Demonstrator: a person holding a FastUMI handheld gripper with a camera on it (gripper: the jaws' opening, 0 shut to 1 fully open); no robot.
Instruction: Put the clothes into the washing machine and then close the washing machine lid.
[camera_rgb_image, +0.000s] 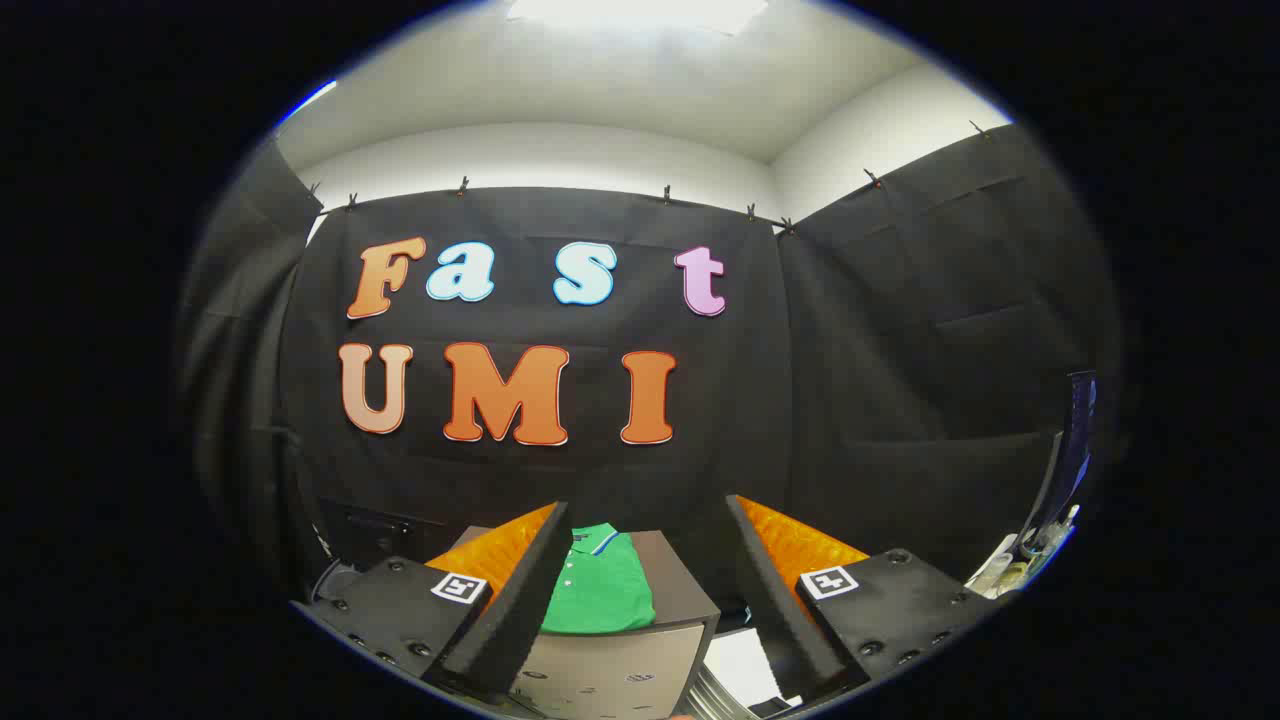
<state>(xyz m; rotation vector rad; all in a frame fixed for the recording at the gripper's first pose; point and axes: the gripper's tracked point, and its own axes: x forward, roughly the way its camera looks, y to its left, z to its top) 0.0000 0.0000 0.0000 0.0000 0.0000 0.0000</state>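
Green cloth, a folded polo shirt (600, 590) with a buttoned placket and a blue-and-white striped collar, lies on the flat top of a dark brown cabinet (680, 585). It sits between the two fingers of the gripper (640, 590) as the gripper view frames it, but beyond their tips and lower down, nearer the left finger than the right. The shirt's collar points away from the camera and its folded hem reaches the cabinet's front edge, hanging just over it.

The jaws stand spread wide, with clear space between them; they pinch nothing and touch nothing, neither shirt nor cabinet. Each finger carries a small square black-and-white marker (459, 587) on its base.

Below the shirt, the cabinet's lighter front panel (610, 670) faces the camera. To the right of that panel, low between the fingers, is a white flat surface (745, 665) with a ribbed grey rim beside it; this may be part of the washing machine, though too little of it shows to say so firmly.

Far off to the right, past the right finger, a few pale bottles or containers (1010, 570) and a dark upright object stand against the booth's black cloth wall (900, 380), blurred by the lens.
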